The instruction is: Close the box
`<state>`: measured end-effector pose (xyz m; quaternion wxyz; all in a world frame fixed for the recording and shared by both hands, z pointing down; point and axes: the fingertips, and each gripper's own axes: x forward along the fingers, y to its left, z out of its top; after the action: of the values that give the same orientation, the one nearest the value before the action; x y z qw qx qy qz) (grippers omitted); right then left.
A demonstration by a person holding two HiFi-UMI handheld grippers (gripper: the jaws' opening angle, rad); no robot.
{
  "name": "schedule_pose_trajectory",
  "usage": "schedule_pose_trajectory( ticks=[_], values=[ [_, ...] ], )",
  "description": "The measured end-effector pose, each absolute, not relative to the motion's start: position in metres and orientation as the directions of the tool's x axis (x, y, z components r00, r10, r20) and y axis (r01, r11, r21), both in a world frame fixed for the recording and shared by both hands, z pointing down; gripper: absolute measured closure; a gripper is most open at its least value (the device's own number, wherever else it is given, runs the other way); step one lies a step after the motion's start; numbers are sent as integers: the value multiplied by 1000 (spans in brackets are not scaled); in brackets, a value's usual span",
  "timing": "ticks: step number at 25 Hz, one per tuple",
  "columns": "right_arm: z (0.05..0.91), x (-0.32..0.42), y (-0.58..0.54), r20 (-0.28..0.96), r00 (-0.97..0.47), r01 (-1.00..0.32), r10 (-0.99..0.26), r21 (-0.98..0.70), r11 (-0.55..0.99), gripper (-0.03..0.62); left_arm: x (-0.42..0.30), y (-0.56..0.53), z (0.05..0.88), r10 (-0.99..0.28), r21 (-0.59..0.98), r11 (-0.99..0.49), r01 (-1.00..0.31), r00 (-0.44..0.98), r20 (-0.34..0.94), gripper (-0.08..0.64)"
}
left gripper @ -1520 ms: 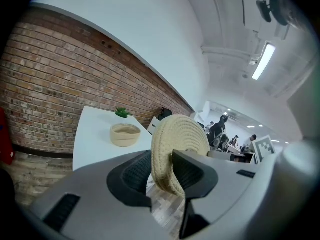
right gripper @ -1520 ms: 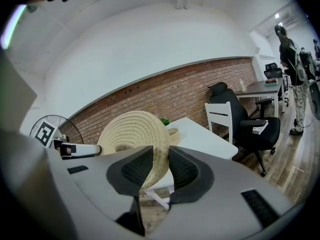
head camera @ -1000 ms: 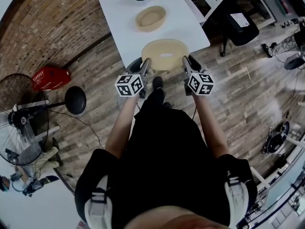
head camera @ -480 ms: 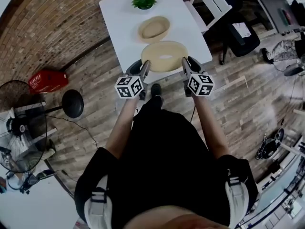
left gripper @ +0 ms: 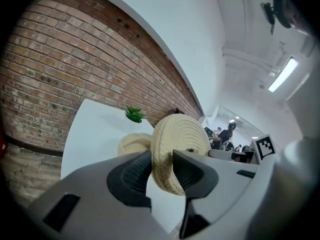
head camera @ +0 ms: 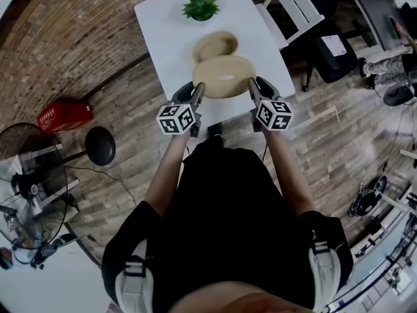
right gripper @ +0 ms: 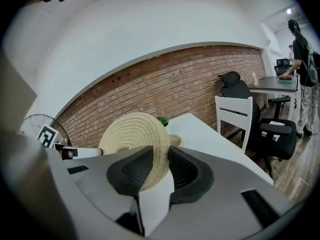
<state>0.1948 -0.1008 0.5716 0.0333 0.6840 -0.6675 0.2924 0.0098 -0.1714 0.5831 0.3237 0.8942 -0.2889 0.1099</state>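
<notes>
A round woven lid [head camera: 223, 77] hangs flat above the near part of the white table [head camera: 166, 28], held at both ends. My left gripper [head camera: 195, 91] is shut on the lid's left rim [left gripper: 177, 144], my right gripper [head camera: 254, 89] on its right rim [right gripper: 132, 139]. In both gripper views the rim sits pressed between the dark pads. The open woven box [head camera: 215, 45] stands just beyond on the table, its near edge hidden under the lid. It peeks out behind the lid as the box [left gripper: 134, 144] in the left gripper view and the box [right gripper: 173, 140] in the right gripper view.
A small green plant [head camera: 201, 6] stands at the table's far end. A white chair [head camera: 293, 5] and a black office chair [head camera: 332, 47] are at the right. At the left, on the wood floor, are a black stool [head camera: 101, 145], a red case [head camera: 64, 116] and a fan [head camera: 29, 181].
Both grippers have carried the lid forward over the table. It now overlaps the near edge of the box, which earlier showed whole beyond it.
</notes>
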Motion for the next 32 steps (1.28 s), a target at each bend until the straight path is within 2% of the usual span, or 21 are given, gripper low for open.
schedule_pose_trajectory(
  ticks=[16,32],
  values=[
    [576,203,-160,451,-101,-935,-887,-348,-71,499,14,-217,587,-471,521,-593,-613,790,393,419],
    [601,226,-213,509,-243,-928,-826,-369,45,499,29,-238,611,-558,537,-454,-711,697,451,419]
  ],
)
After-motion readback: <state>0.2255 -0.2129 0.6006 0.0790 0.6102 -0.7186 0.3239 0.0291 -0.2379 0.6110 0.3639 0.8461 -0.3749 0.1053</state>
